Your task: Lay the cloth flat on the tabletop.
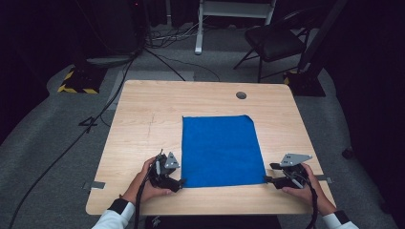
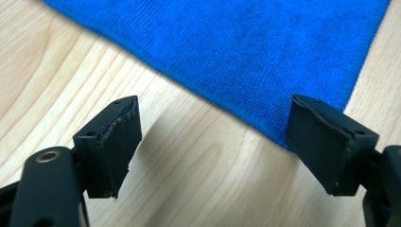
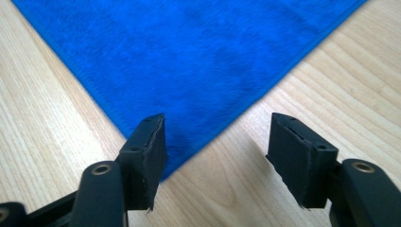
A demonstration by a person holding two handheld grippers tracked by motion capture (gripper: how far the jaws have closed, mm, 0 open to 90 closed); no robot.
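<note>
A blue cloth (image 1: 220, 150) lies flat on the wooden table (image 1: 143, 119), long side running away from me. My left gripper (image 1: 179, 182) rests at the cloth's near left corner, jaws open. In the left gripper view the cloth (image 2: 246, 47) lies just ahead, its corner beside the right pad (image 2: 326, 142), and bare wood shows between the pads. My right gripper (image 1: 268, 173) sits at the near right corner, also open. In the right gripper view the cloth's corner (image 3: 198, 61) points in toward the left pad (image 3: 149, 156), not pinched.
A round cable hole (image 1: 241, 95) sits near the table's far edge. Beyond the table stand a black chair (image 1: 274, 43) and a white frame (image 1: 200, 28), with cables across the grey floor. Metal brackets (image 1: 95, 185) stick out at the table's near sides.
</note>
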